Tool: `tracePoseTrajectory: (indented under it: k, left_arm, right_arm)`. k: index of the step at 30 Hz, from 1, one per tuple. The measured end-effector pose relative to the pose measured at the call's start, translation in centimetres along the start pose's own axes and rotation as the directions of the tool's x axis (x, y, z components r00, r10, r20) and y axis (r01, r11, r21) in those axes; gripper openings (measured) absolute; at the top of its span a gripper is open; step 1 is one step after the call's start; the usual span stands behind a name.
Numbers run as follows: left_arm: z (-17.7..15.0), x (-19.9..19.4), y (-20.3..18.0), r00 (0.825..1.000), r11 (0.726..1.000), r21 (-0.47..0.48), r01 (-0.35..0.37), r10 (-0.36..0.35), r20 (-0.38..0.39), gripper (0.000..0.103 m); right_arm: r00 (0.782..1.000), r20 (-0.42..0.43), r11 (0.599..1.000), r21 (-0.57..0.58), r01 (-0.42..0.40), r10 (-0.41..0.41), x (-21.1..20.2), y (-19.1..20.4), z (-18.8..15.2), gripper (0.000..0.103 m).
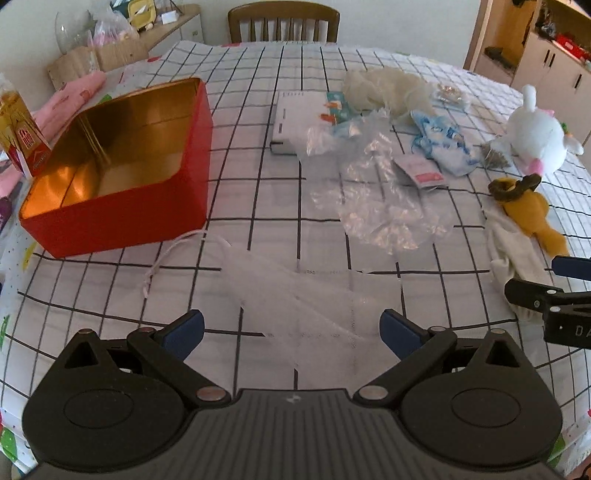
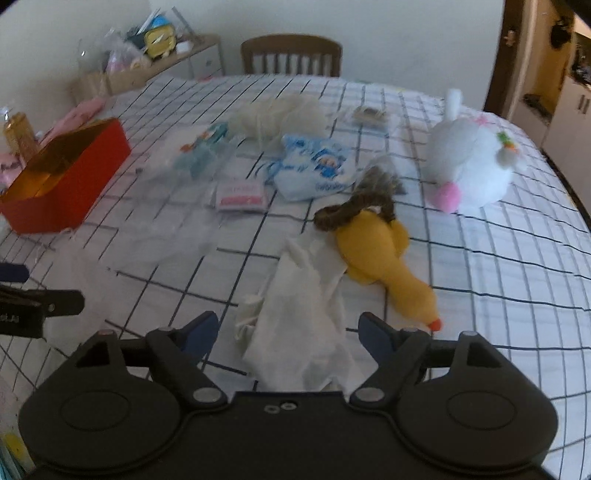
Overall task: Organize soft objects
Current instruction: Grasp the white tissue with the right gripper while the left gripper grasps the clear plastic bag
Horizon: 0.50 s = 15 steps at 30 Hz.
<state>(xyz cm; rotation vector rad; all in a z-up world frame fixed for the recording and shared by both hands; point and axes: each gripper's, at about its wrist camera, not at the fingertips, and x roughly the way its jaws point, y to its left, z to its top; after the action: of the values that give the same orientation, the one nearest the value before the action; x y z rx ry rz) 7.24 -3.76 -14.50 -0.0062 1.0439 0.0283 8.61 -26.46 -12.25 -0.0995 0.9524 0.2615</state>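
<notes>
My left gripper (image 1: 291, 325) is open and hangs low over a sheer white drawstring mesh bag (image 1: 295, 291) lying flat on the checked tablecloth. To its far left stands an open red tin (image 1: 110, 206) with a gold inside. My right gripper (image 2: 288, 328) is open, with a crumpled white cloth (image 2: 303, 314) lying between its fingers; the pads do not press on it. A yellow plush duck (image 2: 376, 254) lies just beyond the cloth on the right. A white plush bunny (image 2: 469, 166) sits farther back on the right. A blue printed cloth (image 2: 314, 166) lies mid-table.
Crumpled clear plastic (image 1: 380, 199), a small pink-and-white packet (image 1: 421, 171), a white box (image 1: 291, 122) and a cream netting bundle (image 1: 384, 88) litter the table's middle. A wooden chair (image 1: 282, 22) stands at the far edge. Pink fabric (image 1: 74, 96) and cartons crowd the back left.
</notes>
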Motion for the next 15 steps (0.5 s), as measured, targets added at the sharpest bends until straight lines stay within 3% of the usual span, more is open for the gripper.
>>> tracePoseTrajectory:
  k: [7, 15]
  left_arm:
    - [0.2, 1.0, -0.1, 0.999, 0.999, -0.049, 0.025, -0.026, -0.030, 0.078]
    - [0.7, 1.3, -0.2, 0.998, 0.997, -0.068, 0.041, -0.044, -0.037, 0.049]
  right_arm:
    - [0.999, -0.044, 0.999, -0.027, -0.021, 0.020, 1.1, -0.1, 0.2, 0.075]
    - [0.998, -0.054, 0.998, -0.057, -0.025, 0.021, 1.4, -0.2, 0.6, 0.054]
